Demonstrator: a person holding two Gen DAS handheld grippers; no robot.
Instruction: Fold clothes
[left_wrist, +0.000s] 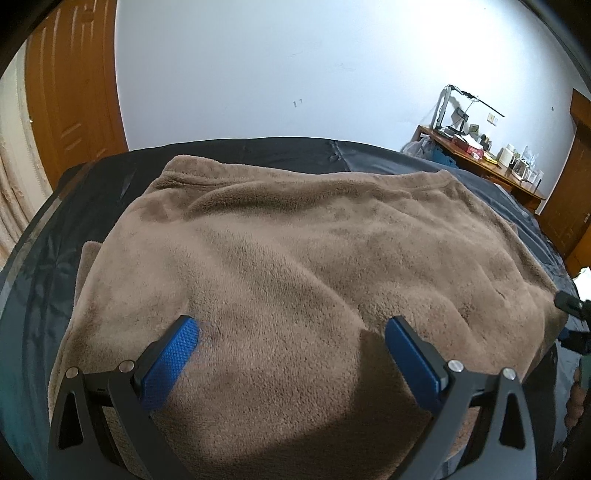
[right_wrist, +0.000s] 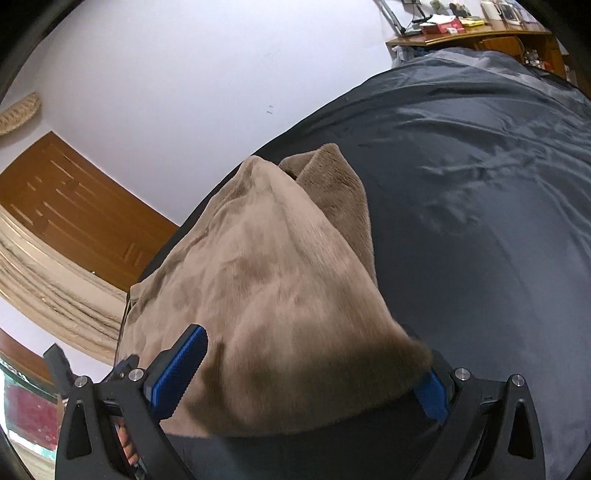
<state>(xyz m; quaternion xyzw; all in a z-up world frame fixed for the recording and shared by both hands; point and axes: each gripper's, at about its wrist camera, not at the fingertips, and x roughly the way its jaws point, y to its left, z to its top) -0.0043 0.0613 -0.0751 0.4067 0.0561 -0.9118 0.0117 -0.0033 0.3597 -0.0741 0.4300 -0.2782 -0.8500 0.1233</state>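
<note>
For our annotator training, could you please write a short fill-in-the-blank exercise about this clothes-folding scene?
1. The fleece garment is ____ in colour.
2. It lies on a dark ____.
3. The left gripper has its jaws ____.
4. The finger pads are ____ in colour.

Missing words: brown; sheet; open; blue

This is a home bedroom: a wide bed (left_wrist: 369, 155) under a dark sheet fills the middle, set against a plain white wall (left_wrist: 277, 74). A panelled wooden door (left_wrist: 70, 107) stands on one side, and a cluttered wooden desk (left_wrist: 480, 158) sits in the far corner.
</note>
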